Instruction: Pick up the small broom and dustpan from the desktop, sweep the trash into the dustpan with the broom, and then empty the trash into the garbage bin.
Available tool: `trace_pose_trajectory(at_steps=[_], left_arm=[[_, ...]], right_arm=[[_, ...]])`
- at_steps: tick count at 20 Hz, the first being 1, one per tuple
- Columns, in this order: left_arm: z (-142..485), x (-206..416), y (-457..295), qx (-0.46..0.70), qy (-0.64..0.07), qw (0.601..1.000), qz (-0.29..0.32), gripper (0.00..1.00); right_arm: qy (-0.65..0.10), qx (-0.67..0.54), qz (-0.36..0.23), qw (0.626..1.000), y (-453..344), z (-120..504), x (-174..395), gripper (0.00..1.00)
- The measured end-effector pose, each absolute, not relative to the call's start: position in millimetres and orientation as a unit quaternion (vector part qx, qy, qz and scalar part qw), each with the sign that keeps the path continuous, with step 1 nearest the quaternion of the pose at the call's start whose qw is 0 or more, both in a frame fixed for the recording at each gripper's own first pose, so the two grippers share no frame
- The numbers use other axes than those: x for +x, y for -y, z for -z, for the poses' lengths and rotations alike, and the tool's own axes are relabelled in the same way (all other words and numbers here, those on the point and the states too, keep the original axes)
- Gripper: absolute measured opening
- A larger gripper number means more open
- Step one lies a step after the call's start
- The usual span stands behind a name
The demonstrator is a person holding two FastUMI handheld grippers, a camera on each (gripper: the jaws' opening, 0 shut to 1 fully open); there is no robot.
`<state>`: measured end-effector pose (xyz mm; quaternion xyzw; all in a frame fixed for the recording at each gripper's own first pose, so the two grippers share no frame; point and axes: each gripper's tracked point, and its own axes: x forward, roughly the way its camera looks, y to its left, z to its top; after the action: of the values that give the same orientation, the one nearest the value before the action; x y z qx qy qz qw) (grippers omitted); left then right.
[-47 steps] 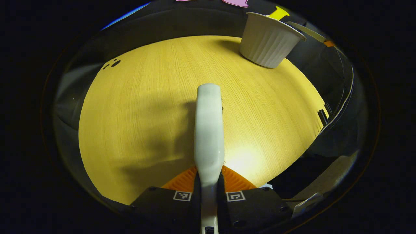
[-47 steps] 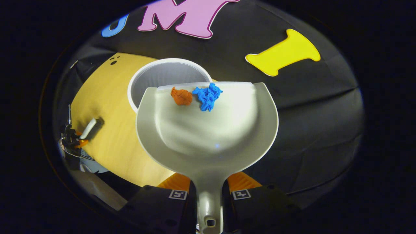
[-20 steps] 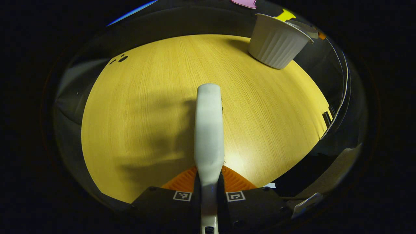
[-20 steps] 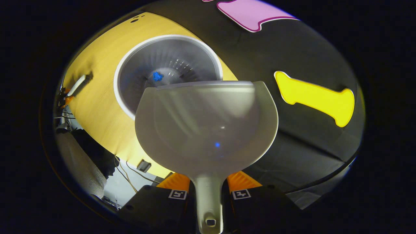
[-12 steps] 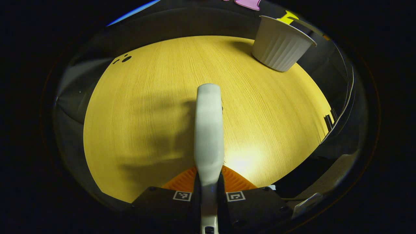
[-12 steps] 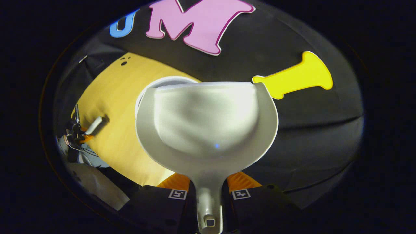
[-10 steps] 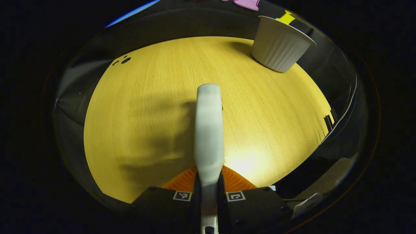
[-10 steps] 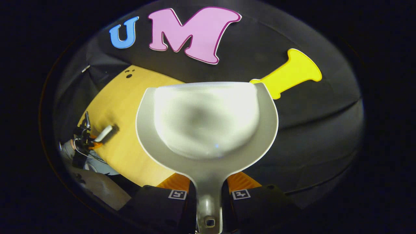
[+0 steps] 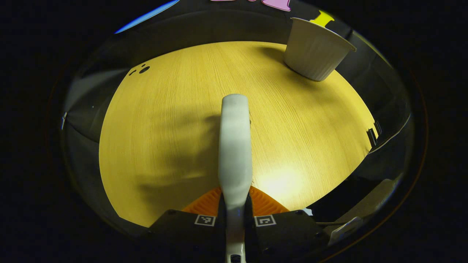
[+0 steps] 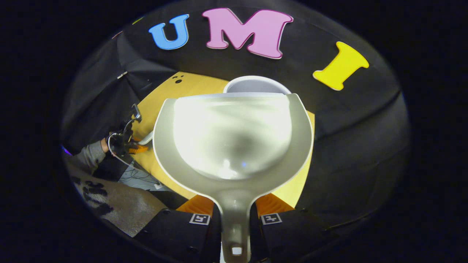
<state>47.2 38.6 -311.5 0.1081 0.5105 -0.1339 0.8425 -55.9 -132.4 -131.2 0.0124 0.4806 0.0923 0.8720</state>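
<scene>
My left gripper (image 9: 235,200) is shut on the white broom (image 9: 234,146), whose long body points forward over the yellow wooden table (image 9: 164,128). The white ribbed garbage bin (image 9: 316,49) stands at the table's far right. My right gripper (image 10: 235,207) is shut on the handle of the pale grey dustpan (image 10: 234,138), which is held level and has nothing in it. The bin's rim (image 10: 256,81) peeks out just behind the pan's front edge. Far off at the left of the right gripper view are the left gripper (image 10: 126,144) and the broom's white end (image 10: 147,138).
A grey sleeve (image 10: 89,155) holds the far gripper, with cables below the table's edge (image 10: 139,175). Small dark holes (image 9: 140,69) mark the table's far left corner. Black cloth walls close in the table at the back and right.
The orange and blue scraps slid out of the tipped dustpan into the bin. The right gripper then levelled the pan and drew back from the bin. The left gripper with the broom barely shifted.
</scene>
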Motion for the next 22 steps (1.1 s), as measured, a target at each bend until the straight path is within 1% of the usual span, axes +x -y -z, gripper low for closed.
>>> trace_pose_trajectory(at_steps=[5,6,7,11,12,16,18,19,20,21,22], left_arm=[[310.8,47.8,-40.8,0.112,-0.511,0.842,0.13,0.24],[311.2,48.1,-41.1,0.114,-0.51,0.843,0.129,0.24],[311.4,48.2,-41.7,0.115,-0.51,0.843,0.128,0.24],[311.8,48.6,-42.0,0.12,-0.508,0.844,0.121,0.24],[312.1,48.7,-41.5,0.118,-0.509,0.844,0.119,0.24],[313.4,49.6,-42.5,0.124,-0.509,0.844,0.114,0.24],[313.8,49.7,-42.8,0.126,-0.507,0.845,0.112,0.24],[314.1,49.5,-42.7,0.126,-0.508,0.845,0.111,0.24],[313.6,49.1,-42.6,0.126,-0.509,0.844,0.111,0.24],[313.2,49.6,-42.9,0.128,-0.509,0.844,0.109,0.24],[313.4,49.7,-43.0,0.13,-0.508,0.845,0.107,0.24]], right_arm=[[-0.526,0.012,-0.123,0.841,64.1,203.2,-84.9,0.35],[-0.534,0.009,-0.126,0.836,53.2,218.5,-85.1,0.39],[-0.542,0.003,-0.13,0.831,43.1,236.2,-85.3,0.35],[-0.567,-0.014,-0.132,0.813,8.1,299.4,-75.4,0.35],[-0.569,-0.015,-0.132,0.811,-1.0,315.9,-69.0,0.31],[-0.573,-0.016,-0.121,0.81,-13.9,348.5,-51.9,0.31],[-0.575,-0.006,-0.111,0.811,-16.4,360.0,-46.0,0.39],[-0.574,0.001,-0.107,0.812,-18.0,364.7,-42.7,0.35],[-0.576,0.007,-0.103,0.811,-19.5,368.6,-40.0,0.35],[-0.577,0.011,-0.1,0.811,-20.7,371.5,-37.1,0.39],[-0.577,0.016,-0.097,0.811,-21.3,374.2,-34.5,0.39]])
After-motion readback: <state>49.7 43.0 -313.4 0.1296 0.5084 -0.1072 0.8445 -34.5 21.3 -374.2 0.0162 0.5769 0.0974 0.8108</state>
